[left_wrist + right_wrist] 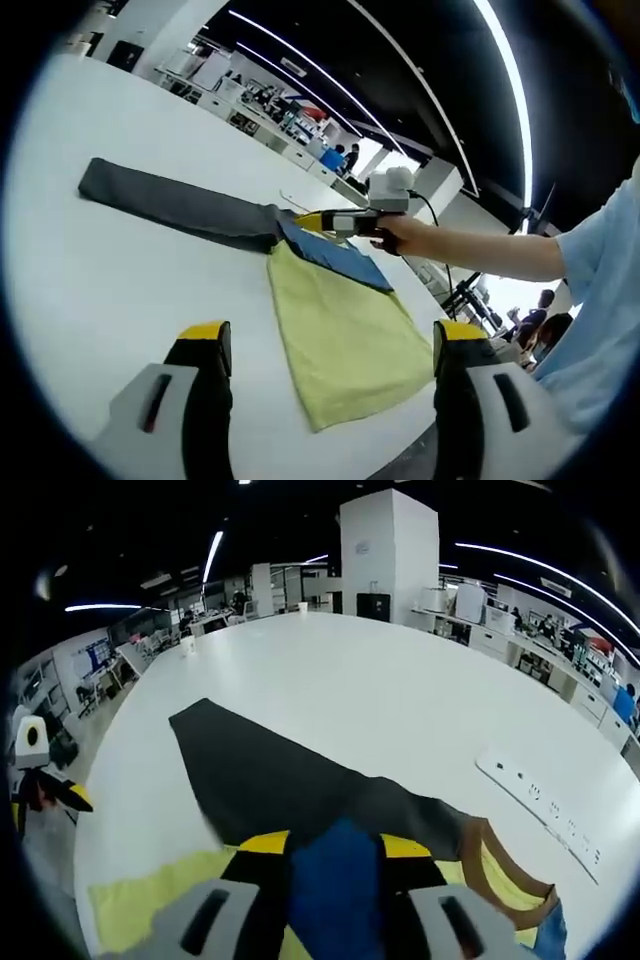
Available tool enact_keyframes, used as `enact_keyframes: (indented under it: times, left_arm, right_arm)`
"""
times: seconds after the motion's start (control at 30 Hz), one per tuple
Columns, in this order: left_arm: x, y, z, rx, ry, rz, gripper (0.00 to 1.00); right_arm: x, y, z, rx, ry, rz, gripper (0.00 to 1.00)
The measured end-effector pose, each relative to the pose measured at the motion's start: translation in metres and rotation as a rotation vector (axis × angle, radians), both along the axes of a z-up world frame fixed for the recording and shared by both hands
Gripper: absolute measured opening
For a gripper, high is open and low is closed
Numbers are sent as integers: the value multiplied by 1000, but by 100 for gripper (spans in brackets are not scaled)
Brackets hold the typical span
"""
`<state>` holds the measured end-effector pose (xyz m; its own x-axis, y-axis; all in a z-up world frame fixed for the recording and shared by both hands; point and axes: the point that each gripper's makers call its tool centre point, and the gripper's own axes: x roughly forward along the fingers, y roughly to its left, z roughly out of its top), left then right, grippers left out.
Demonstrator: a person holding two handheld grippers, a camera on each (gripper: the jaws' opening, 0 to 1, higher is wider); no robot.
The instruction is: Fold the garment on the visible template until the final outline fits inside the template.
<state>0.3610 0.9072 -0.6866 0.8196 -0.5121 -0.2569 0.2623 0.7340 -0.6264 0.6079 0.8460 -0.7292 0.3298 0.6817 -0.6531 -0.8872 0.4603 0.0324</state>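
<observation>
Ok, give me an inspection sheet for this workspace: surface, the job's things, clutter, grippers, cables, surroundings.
Surface: white table, mostly bare.
Job's things: yellow-green template lies flat; dark grey garment stretches away from it, a blue fold over the template's far edge.
Clutter: white power strip on the table.
Grippers: left gripper open above the table; right gripper shut on the blue fold.
Cables: one runs from the right gripper.
Surroundings: open office, desks, ceiling light strips, people in the distance.
</observation>
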Motion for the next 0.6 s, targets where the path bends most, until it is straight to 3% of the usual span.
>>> enact_keyframes:
  times: [0.1, 0.3, 0.6]
  left_arm:
    - [0, 0, 0, -1, 1, -1, 80]
    - [-1, -2, -2, 3, 5, -9, 80]
    - [-2, -3, -4, 10, 14, -16, 80]
  right_arm:
    - [-1, -8, -1, 24, 37, -25, 50]
    - [0, -25, -4, 12, 37, -44, 78]
    - [-2, -49, -2, 18, 48, -68, 92]
